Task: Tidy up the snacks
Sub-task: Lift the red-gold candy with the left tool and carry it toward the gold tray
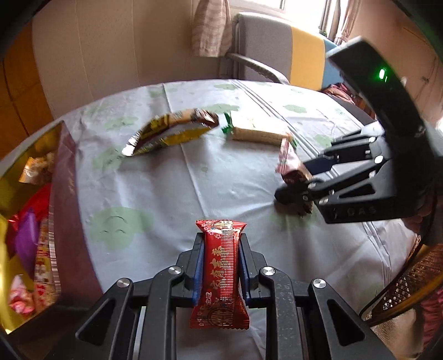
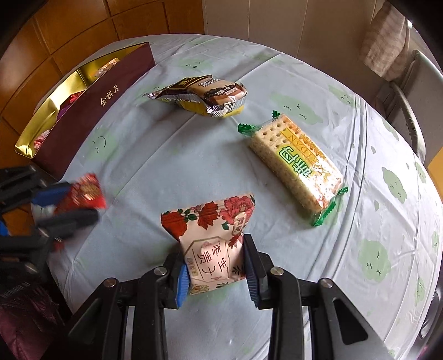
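Observation:
My left gripper point(image 1: 220, 243) is shut on a red snack packet point(image 1: 220, 274), held upright above the table; it also shows blurred at the left of the right wrist view point(image 2: 83, 193). My right gripper point(image 2: 214, 249) is shut on a pink floral snack packet point(image 2: 213, 238), also seen in the left wrist view point(image 1: 293, 169). A maroon gift box point(image 2: 91, 108) with gold lining holds several snacks at the table's left. A brown-and-yellow biscuit packet point(image 2: 205, 94) and a green-trimmed cracker packet point(image 2: 296, 163) lie on the table.
The round table has a pale blue cloth point(image 2: 171, 155) with green cloud prints. A grey chair point(image 1: 265, 47) stands at the far side. A wicker chair point(image 1: 409, 279) is at the near right. Wooden cabinets point(image 2: 83, 25) stand behind the box.

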Demonstrator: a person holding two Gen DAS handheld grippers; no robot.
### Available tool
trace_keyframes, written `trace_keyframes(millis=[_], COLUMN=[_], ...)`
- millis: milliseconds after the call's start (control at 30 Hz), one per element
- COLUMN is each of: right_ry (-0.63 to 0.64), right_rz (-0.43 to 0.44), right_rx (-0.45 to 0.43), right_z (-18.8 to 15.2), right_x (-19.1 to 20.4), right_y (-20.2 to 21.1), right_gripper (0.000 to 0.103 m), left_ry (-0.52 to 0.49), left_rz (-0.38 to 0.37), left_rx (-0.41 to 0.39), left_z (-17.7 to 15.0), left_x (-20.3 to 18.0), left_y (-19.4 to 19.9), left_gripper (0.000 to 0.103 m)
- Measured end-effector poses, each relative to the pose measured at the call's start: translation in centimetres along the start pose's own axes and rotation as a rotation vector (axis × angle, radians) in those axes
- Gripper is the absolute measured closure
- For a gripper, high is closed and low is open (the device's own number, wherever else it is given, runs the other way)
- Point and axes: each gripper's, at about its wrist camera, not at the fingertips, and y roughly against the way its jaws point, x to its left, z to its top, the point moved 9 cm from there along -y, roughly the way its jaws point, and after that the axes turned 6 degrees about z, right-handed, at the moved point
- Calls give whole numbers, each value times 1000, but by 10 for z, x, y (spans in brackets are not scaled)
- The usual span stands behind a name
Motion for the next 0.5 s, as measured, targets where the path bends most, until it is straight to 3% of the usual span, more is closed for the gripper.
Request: trace_keyframes(millis=[500], right_ry=[0], right_rz=[17], right_rx=[-14], right_z=[-2], right_x=[-5], right_y=[4], right_gripper=[68], left_ry=[116], left_rz=[122], left_rx=[-123], left_z=[28], left_x=[56], left_y=[61], left_gripper=[81])
